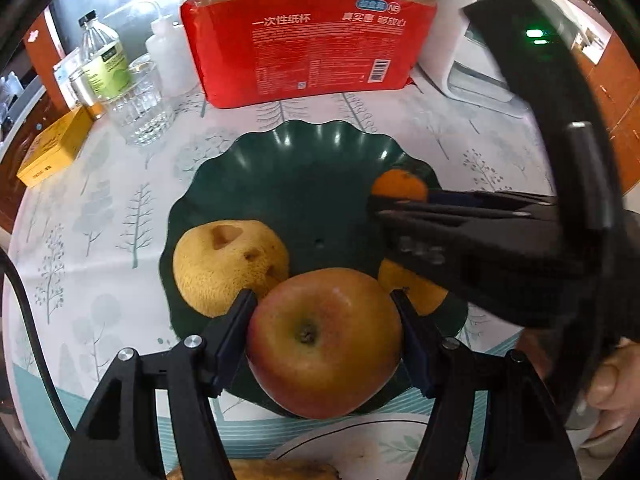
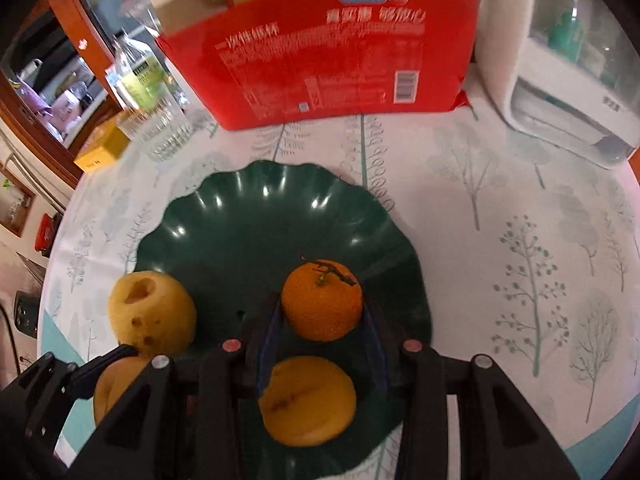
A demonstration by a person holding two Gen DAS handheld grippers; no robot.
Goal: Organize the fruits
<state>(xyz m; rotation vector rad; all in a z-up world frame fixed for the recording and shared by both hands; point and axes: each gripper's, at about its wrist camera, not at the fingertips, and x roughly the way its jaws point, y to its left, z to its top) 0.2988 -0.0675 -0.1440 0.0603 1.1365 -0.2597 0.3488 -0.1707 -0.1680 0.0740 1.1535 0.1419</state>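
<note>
A dark green scalloped plate point(image 1: 304, 176) point(image 2: 248, 232) sits on the tree-print tablecloth. My left gripper point(image 1: 324, 304) is shut on a red-yellow apple point(image 1: 324, 340) at the plate's near edge. A yellow pear point(image 1: 224, 264) point(image 2: 150, 316) lies on the plate's left side. My right gripper point(image 2: 322, 308) point(image 1: 384, 204) is shut on a small orange tangerine point(image 2: 322, 300) point(image 1: 400, 186) over the plate's right side. A yellow-orange fruit point(image 2: 308, 400) point(image 1: 408, 286) lies on the plate beneath the right gripper. The apple point(image 2: 112, 388) shows partly at lower left in the right wrist view.
A red pack of paper cups point(image 1: 308, 48) point(image 2: 320, 56) stands behind the plate. A glass point(image 1: 140, 104), bottles point(image 1: 102, 60) and a yellow box point(image 1: 56, 146) are at back left. A white appliance point(image 2: 568, 92) stands at back right. A white plate with a banana point(image 1: 280, 470) lies near me.
</note>
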